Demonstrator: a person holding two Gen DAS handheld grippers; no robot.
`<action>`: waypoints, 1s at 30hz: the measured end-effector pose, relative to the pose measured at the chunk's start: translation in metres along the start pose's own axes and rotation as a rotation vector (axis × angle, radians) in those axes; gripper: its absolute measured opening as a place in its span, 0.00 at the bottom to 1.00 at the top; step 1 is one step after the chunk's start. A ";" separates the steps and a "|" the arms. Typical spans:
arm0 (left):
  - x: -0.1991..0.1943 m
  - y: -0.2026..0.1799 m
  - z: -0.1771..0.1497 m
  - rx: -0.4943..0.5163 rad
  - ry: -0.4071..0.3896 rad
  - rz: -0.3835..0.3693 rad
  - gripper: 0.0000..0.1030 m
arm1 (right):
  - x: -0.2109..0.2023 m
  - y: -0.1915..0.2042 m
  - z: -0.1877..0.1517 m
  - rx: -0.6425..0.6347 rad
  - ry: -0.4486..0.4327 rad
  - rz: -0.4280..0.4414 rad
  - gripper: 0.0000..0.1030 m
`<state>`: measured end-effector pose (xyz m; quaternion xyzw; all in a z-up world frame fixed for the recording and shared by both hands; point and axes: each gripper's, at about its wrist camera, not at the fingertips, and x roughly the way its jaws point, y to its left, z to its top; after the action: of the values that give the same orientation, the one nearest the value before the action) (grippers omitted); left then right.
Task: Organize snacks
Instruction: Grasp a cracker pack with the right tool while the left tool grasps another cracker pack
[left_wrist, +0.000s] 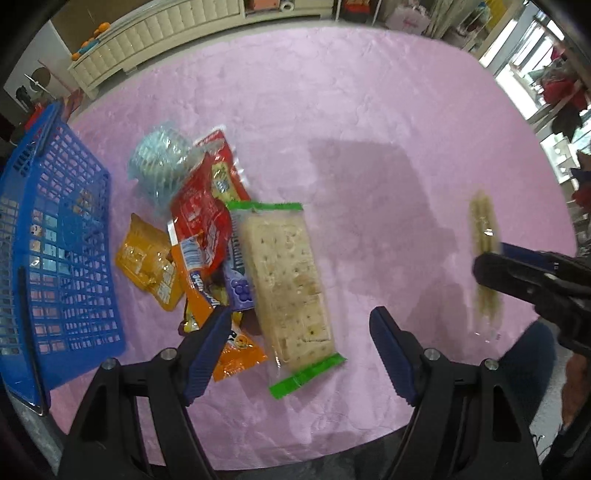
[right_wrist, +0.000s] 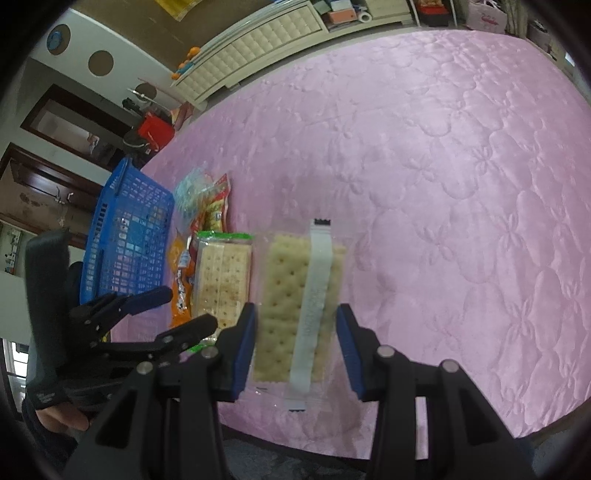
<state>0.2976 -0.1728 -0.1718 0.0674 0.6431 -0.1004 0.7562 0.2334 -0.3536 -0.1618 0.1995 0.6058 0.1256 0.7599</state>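
Pink bed — basket, snacks

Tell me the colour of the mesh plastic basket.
Blue mesh plastic basket; clearest in the left wrist view.

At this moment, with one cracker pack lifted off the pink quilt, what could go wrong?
1. The right gripper holds the clear-wrapped cracker pack only by its long edges; slippery film could slide, or the crackers crack.
2. The open left gripper hangs over the green-ended cracker pack, which lies against the heaped orange and red snack packets; closing may snag a neighbour.
3. The blue plastic basket sits at the quilt's edge and could be nudged off.
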 end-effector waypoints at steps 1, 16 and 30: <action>0.006 0.000 0.000 0.003 0.009 0.012 0.73 | 0.003 -0.002 0.000 -0.002 0.006 -0.001 0.46; 0.045 -0.014 0.015 0.055 0.087 -0.066 0.73 | 0.029 -0.027 0.005 0.044 0.050 0.028 0.46; 0.073 -0.032 0.003 0.092 0.101 -0.038 0.58 | 0.031 -0.020 0.004 0.036 0.050 0.023 0.46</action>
<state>0.3039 -0.2090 -0.2423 0.0951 0.6764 -0.1405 0.7167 0.2435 -0.3587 -0.1971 0.2170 0.6245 0.1284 0.7392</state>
